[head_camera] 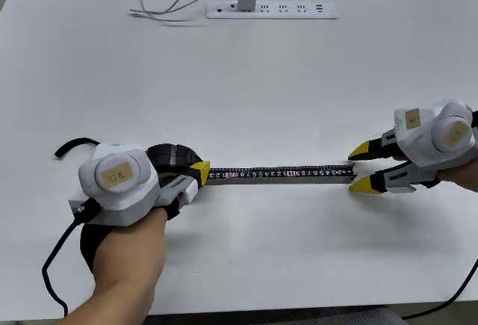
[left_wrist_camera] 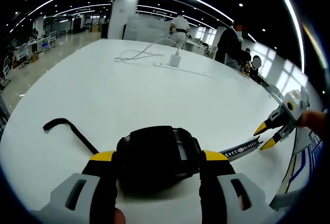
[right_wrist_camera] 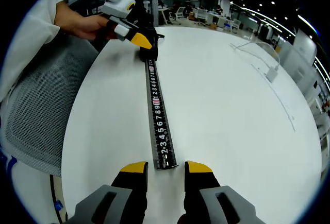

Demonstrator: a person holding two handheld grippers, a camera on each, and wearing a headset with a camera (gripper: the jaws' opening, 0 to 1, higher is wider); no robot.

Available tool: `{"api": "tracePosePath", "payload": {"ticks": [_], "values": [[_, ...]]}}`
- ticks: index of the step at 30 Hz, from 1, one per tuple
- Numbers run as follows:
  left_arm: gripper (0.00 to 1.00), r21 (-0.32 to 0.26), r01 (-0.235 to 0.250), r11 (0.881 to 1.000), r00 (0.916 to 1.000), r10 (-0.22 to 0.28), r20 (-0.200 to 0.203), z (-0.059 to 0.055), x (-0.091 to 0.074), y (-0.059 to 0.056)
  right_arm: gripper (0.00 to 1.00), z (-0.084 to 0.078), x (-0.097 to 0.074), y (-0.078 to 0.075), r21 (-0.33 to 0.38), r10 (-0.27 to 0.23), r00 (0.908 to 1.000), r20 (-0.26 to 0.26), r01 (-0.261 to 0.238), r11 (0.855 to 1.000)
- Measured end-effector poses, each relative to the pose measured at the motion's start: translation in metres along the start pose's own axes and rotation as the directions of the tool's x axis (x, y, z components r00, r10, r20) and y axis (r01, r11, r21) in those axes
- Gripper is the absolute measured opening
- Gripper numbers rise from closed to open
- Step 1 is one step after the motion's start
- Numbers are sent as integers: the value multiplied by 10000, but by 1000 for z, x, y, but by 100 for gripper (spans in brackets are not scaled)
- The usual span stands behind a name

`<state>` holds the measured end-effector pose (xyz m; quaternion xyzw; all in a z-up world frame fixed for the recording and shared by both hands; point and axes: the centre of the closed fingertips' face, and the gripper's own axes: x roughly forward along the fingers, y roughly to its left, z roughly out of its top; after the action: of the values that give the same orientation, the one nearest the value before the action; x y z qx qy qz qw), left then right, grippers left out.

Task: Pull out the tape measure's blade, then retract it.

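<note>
Nearest the viewer, at eight o'clock on the white tabletop [head_camera: 299, 93], the left gripper [left_wrist_camera: 158, 157] clamps the black rubber-cased tape measure body [head_camera: 172, 155] between its yellow-tipped jaws. From it the dark numbered steel blade [head_camera: 280, 172] lies flat toward three o'clock. There the right gripper [head_camera: 360, 168] sits with jaws parted, holding nothing, the blade's end between the tips. Retracting well likely means pinning the case and feeding the blade back slowly. At twelve o'clock lies a white power strip [head_camera: 270, 10].

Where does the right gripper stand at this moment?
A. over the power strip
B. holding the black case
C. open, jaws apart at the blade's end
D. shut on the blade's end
C: the jaws of the right gripper stand apart at the end of the blade on the table.
</note>
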<state>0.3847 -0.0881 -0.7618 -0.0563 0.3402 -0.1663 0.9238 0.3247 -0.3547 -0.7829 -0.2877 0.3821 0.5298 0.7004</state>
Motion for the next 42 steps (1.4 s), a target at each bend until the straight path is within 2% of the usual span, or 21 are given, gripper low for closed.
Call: {"api": "tracePosePath", "payload": {"ticks": [10,17,42], "values": [[61,6,47,10000,10000,-47,-12,0,0,0,16,3,6,1,-361,373,9993,-52,-375,9986],[60,26,72,10000,10000,-72,-28,0,0,0,13,1,8,1,-597,409,9990,-164,-418,9973],[58,205,109,9997,9996,-104,-250,-1,-1,1,11,1,9,0,-887,417,9984,-383,-450,9950]]}}
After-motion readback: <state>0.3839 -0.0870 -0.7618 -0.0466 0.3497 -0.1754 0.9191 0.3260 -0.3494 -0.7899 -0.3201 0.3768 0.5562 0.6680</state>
